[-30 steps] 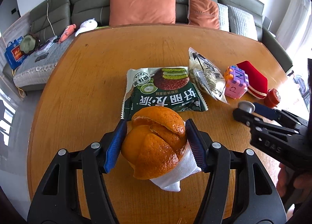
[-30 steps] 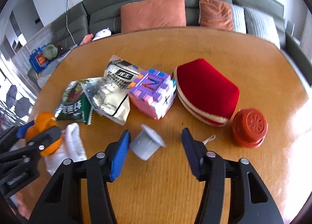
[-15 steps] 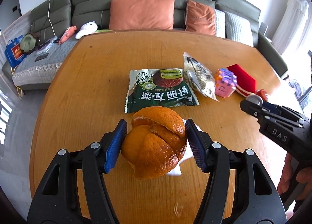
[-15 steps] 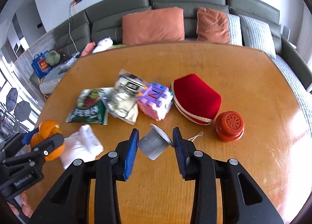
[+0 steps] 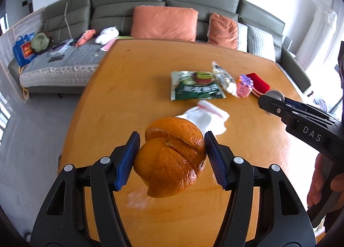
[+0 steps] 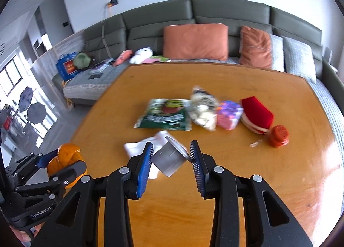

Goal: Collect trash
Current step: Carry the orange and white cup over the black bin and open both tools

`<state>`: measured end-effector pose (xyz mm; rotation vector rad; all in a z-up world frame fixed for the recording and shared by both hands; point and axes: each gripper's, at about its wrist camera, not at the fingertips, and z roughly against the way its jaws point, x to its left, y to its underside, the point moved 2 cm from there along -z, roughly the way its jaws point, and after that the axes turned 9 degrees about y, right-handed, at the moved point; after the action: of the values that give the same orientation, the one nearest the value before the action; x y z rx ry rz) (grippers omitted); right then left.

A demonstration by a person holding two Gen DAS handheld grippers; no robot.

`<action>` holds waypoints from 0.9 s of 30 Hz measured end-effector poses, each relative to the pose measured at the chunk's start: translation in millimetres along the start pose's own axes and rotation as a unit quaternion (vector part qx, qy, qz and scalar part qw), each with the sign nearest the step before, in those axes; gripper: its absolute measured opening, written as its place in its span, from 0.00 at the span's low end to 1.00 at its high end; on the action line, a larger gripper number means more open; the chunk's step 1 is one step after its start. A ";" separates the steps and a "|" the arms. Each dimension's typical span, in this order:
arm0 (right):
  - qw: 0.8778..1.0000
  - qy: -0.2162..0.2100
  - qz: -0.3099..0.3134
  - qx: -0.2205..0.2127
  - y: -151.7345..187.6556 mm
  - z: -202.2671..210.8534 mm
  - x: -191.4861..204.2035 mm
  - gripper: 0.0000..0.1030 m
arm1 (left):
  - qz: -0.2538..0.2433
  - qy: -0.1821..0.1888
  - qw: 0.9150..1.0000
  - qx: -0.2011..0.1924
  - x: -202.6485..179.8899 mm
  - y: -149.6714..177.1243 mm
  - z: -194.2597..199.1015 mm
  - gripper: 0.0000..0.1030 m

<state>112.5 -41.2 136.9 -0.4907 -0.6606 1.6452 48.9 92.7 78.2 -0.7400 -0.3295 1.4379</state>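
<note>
Between the blue pads of the left gripper sits a bundle of orange peel, pinched from both sides and held clear above the wooden table. Beside it, the right gripper has its fingers pressed against a small grey cup, which hangs tilted with its rim up toward the right pad, also off the tabletop. Below and just beyond both grippers lies a crumpled white tissue on the wood. Farther across the table rest a green snack wrapper and, touching its right edge, a pale crinkled packet. Next in the row come a pink and purple block cube, a red pouch and an orange-red round lid, each near its neighbour. Part of a hand grips the right tool's handle at the left view's edge. Behind the table stands a grey-green sofa with orange cushions.
</note>
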 end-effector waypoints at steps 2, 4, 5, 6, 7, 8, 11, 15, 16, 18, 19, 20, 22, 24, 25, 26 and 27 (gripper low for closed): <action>1.000 -0.010 0.011 0.000 1.3 3.2 19.5 0.37 | 0.007 -0.006 1.000 -0.002 13.8 6.4 10.0 0.59; 0.999 -0.024 0.025 0.000 3.7 6.5 45.7 0.37 | 0.018 -0.015 1.000 -0.007 32.2 13.7 22.5 0.59; 0.999 -0.031 0.032 0.000 2.5 7.3 58.1 0.37 | 0.024 -0.018 1.000 -0.009 42.0 17.5 28.6 0.59; 0.999 -0.035 0.038 0.001 3.2 8.2 68.7 0.37 | 0.030 -0.023 0.999 -0.010 51.0 20.8 34.0 0.59; 0.998 -0.042 0.044 0.001 3.9 9.0 80.5 0.37 | 0.039 -0.030 0.999 -0.012 64.6 26.5 41.9 0.59; 0.997 -0.050 0.053 0.002 3.8 9.7 96.4 0.37 | 0.045 -0.035 0.998 -0.013 74.0 29.8 46.8 0.59; 0.994 -0.072 0.077 0.003 5.7 11.5 137.6 0.37 | 0.068 -0.052 0.996 -0.017 105.5 41.2 62.6 0.59; 0.988 -0.105 0.110 0.008 8.2 12.8 194.5 0.37 | 0.099 -0.075 0.992 -0.024 150.1 57.8 86.0 0.59; 0.987 -0.113 0.119 0.009 9.8 13.2 207.5 0.37 | 0.109 -0.082 0.990 -0.026 162.4 63.5 92.3 0.59; 0.982 -0.130 0.138 0.014 12.9 13.6 236.9 0.37 | 0.125 -0.094 0.987 -0.027 183.3 73.5 102.6 0.59; 0.979 -0.140 0.150 0.017 14.7 12.5 254.5 0.37 | 0.136 -0.102 0.985 -0.026 197.1 80.4 108.2 0.59; 0.977 -0.145 0.157 0.019 15.9 11.8 267.9 0.37 | 0.146 -0.108 0.983 -0.025 208.8 85.8 112.4 0.59; 0.972 -0.157 0.174 0.023 19.9 10.2 296.0 0.37 | 0.163 -0.120 0.979 -0.024 229.5 95.4 120.5 0.59; 0.968 -0.166 0.185 0.027 23.3 9.0 315.9 0.37 | 0.177 -0.128 0.976 -0.024 247.5 103.3 128.0 0.59; 0.966 -0.172 0.192 0.029 24.6 7.5 329.3 0.37 | 0.184 -0.133 0.974 -0.024 257.2 107.6 132.3 0.59; 0.964 -0.175 0.197 0.031 26.2 7.3 337.0 0.37 | 0.189 -0.135 0.972 -0.025 263.9 111.2 136.1 0.59; 0.962 -0.180 0.203 0.032 27.5 6.4 347.6 0.37 | 0.196 -0.139 0.970 -0.026 272.6 115.2 140.7 0.59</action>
<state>26.9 297.0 138.7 -0.2903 -0.8076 2.1693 -89.8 388.0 48.5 -0.6685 -0.4568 1.9212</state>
